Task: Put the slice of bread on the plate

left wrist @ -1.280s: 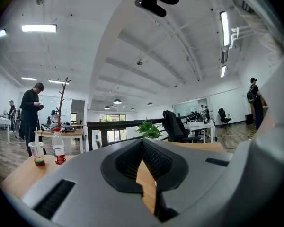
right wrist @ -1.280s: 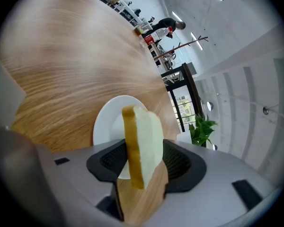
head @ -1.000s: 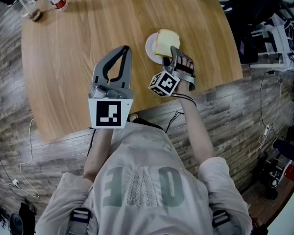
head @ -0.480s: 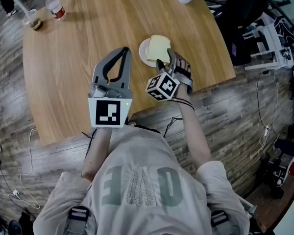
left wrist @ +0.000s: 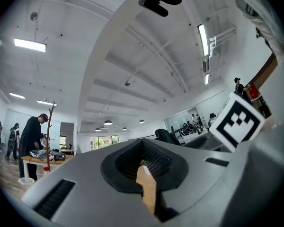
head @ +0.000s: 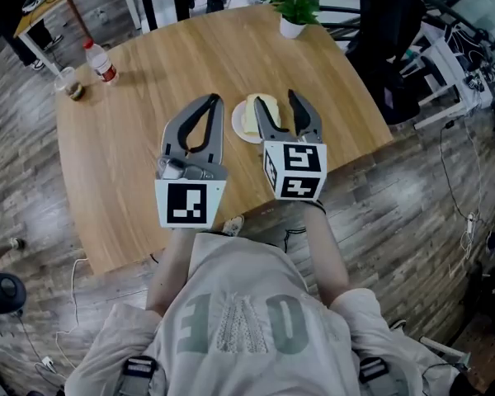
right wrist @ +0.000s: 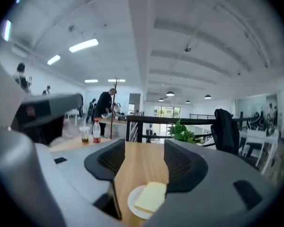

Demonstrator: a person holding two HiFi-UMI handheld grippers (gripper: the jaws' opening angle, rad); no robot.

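Right claw [head: 275, 97], jaws apart, above round wooden table [head: 148, 81]

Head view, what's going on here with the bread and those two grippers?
A person stands at a round wooden table with a gripper in each hand. The slice of bread lies on the white plate, and neither gripper touches it. The right gripper hangs above the table near the plate, jaws wide apart and empty. The left gripper is beside it, jaws together, holding nothing. The bread looks placed.
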